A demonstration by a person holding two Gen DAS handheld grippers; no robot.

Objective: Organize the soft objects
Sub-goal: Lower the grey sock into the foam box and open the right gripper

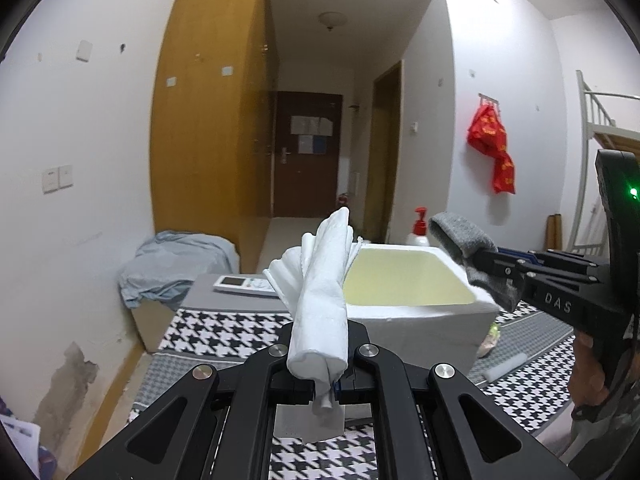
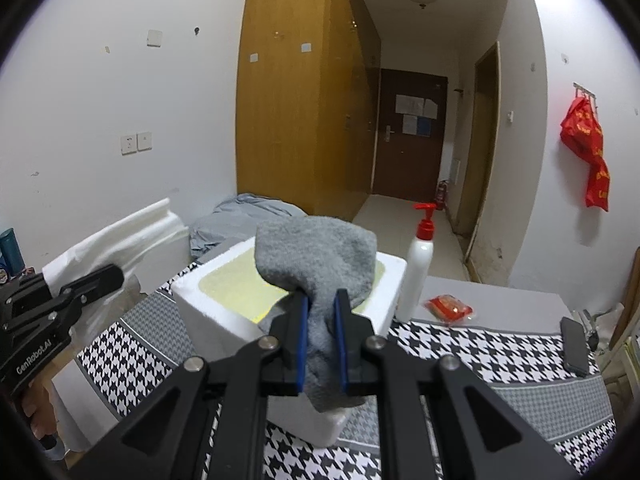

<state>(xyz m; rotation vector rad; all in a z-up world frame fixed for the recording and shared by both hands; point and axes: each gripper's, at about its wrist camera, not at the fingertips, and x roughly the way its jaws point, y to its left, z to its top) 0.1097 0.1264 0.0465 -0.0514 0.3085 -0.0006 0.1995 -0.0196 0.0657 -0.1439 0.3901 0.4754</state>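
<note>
My left gripper (image 1: 320,380) is shut on a folded white cloth (image 1: 320,300) that sticks up in front of the camera. A white foam box (image 1: 416,280) with a pale yellow inside stands just beyond it on the houndstooth cover. Over the box's right rim hangs a grey sock (image 1: 468,252), pinched by my right gripper (image 1: 486,262). In the right wrist view my right gripper (image 2: 321,300) is shut on the grey sock (image 2: 320,260) above the foam box (image 2: 224,308). At the left of that view, my left gripper (image 2: 116,274) holds the white cloth (image 2: 120,240).
A white pump bottle (image 2: 420,268) with a red top stands behind the box. A red packet (image 2: 448,309) and a dark phone (image 2: 574,346) lie on the right of the cover. A remote (image 1: 244,285) and a crumpled grey-blue sheet (image 1: 176,264) lie at the left. A red bag (image 2: 588,148) hangs on the wall.
</note>
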